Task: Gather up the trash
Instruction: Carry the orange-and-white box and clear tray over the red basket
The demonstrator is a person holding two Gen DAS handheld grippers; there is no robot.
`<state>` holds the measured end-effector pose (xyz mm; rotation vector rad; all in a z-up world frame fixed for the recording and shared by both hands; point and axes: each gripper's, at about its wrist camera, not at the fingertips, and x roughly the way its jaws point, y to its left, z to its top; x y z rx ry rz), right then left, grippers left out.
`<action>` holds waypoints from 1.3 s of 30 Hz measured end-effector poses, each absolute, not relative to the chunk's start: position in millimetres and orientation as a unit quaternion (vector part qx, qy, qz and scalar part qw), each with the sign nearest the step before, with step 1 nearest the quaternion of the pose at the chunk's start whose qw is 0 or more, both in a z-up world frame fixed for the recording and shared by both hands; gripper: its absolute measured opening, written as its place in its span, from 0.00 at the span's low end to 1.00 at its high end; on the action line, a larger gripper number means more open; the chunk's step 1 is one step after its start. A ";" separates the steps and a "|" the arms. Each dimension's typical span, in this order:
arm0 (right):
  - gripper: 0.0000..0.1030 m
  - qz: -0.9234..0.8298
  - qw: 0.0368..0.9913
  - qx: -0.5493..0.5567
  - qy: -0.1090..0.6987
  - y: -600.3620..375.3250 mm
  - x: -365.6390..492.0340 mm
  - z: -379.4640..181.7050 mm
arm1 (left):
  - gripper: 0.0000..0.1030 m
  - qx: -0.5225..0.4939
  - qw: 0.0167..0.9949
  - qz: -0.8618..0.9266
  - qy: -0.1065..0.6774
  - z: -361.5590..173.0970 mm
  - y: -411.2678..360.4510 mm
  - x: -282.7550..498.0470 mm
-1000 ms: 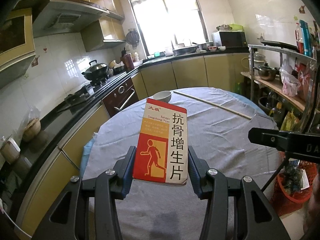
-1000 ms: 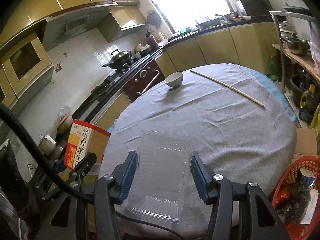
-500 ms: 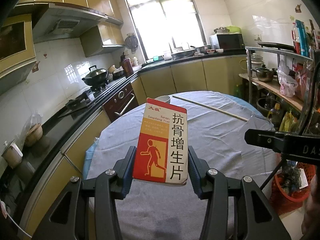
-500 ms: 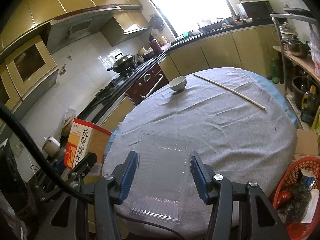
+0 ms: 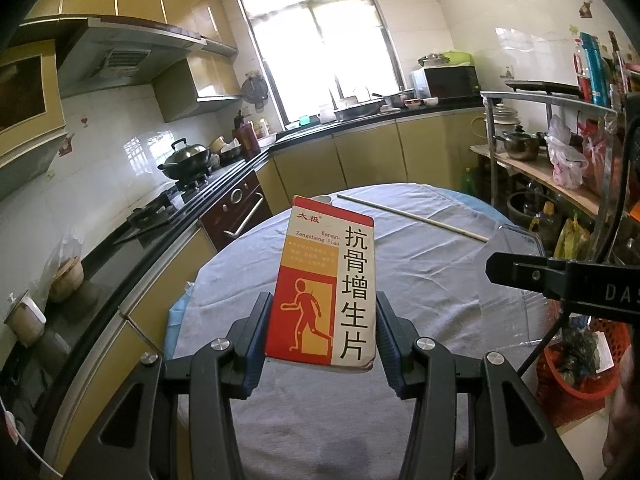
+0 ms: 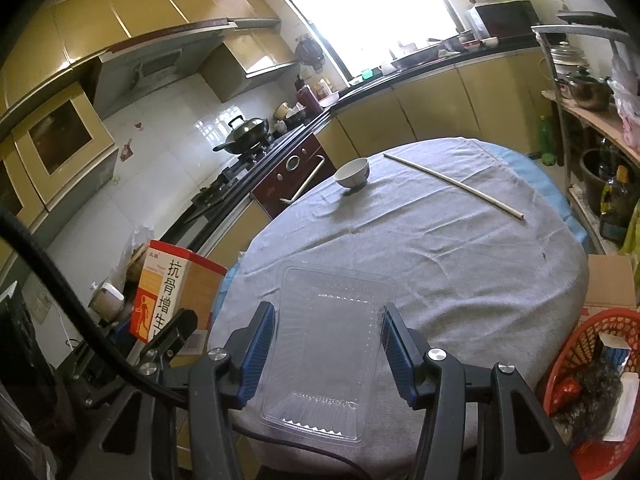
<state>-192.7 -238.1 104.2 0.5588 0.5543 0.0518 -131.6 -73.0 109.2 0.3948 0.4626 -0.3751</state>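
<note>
The box (image 5: 326,286) reads "抗骨增生片" and "Zengsheng Pian".

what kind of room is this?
A home kitchen, most likely: a wok on a gas stove under a range hood, a microwave on the counter, and a cloth-covered round table with a bowl.

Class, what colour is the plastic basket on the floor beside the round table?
Red-orange: the plastic basket shows best in the right wrist view, at lower right.

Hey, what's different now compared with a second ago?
Nothing was picked up or released. The left tool still grips the medicine box, and the right tool still grips the clear plastic tray. Bowl and stick stay on the table.
</note>
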 end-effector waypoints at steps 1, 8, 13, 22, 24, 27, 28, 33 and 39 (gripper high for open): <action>0.55 0.025 0.923 0.273 0.269 -238.1 -193.6 104.7 | 0.49 0.194 0.936 -0.185 0.226 109.3 -74.0 -132.2; 0.55 0.021 0.924 0.279 0.260 -244.8 -201.9 107.6 | 0.49 0.200 0.935 -0.190 0.223 110.1 -80.0 -135.7; 0.55 0.016 0.924 0.286 0.255 -251.5 -207.2 109.5 | 0.49 0.205 0.933 -0.194 0.221 109.7 -83.9 -138.8; 0.55 0.011 0.923 0.294 0.249 -260.4 -215.7 111.2 | 0.49 0.213 0.931 -0.202 0.218 110.7 -90.0 -143.8; 0.55 0.010 0.922 0.296 0.248 -261.8 -216.6 111.3 | 0.49 0.216 0.930 -0.204 0.216 110.9 -92.4 -145.6; 0.55 0.009 0.922 0.298 0.246 -264.3 -219.1 111.0 | 0.49 0.219 0.929 -0.207 0.215 111.0 -95.6 -147.5; 0.55 0.009 0.922 0.300 0.246 -265.6 -219.7 110.6 | 0.49 0.221 0.929 -0.208 0.215 110.9 -96.7 -148.1; 0.55 0.006 0.921 0.305 0.243 -270.6 -222.9 110.2 | 0.49 0.226 0.927 -0.212 0.213 110.2 -99.7 -149.5; 0.55 0.002 0.919 0.311 0.240 -277.8 -228.1 108.0 | 0.49 0.233 0.924 -0.217 0.212 109.2 -107.4 -154.3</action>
